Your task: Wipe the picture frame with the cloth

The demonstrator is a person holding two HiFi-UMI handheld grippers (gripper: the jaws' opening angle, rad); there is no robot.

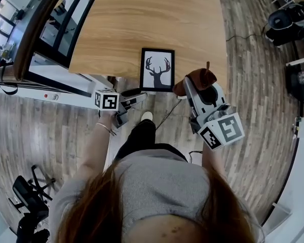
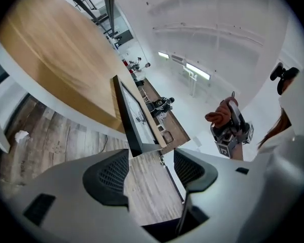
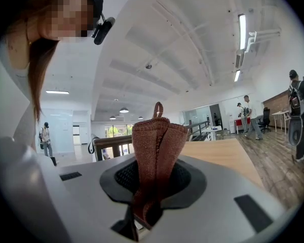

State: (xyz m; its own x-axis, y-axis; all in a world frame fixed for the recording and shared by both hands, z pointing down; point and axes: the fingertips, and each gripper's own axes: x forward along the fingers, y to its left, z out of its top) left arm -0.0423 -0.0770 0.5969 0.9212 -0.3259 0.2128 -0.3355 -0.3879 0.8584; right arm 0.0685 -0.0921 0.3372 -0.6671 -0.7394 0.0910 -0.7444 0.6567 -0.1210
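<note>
A black picture frame (image 1: 157, 70) with a deer-antler print lies flat at the near edge of the wooden table (image 1: 142, 19). My left gripper (image 1: 138, 97) is open just below the frame's near left corner. In the left gripper view that corner of the frame (image 2: 134, 135) sits right ahead of the gap between the gripper (image 2: 152, 167) jaws, untouched. My right gripper (image 1: 193, 85) is shut on a folded brown cloth (image 1: 198, 78), held beside the frame's near right corner. The cloth (image 3: 157, 151) stands up from the right gripper (image 3: 153, 184) jaws.
Wood-plank floor lies below the table's edge, with a cable (image 1: 167, 116) running across it. A black chair (image 1: 28, 199) stands at the lower left and dark equipment (image 1: 289, 22) at the upper right. People (image 3: 299, 115) walk in the far background.
</note>
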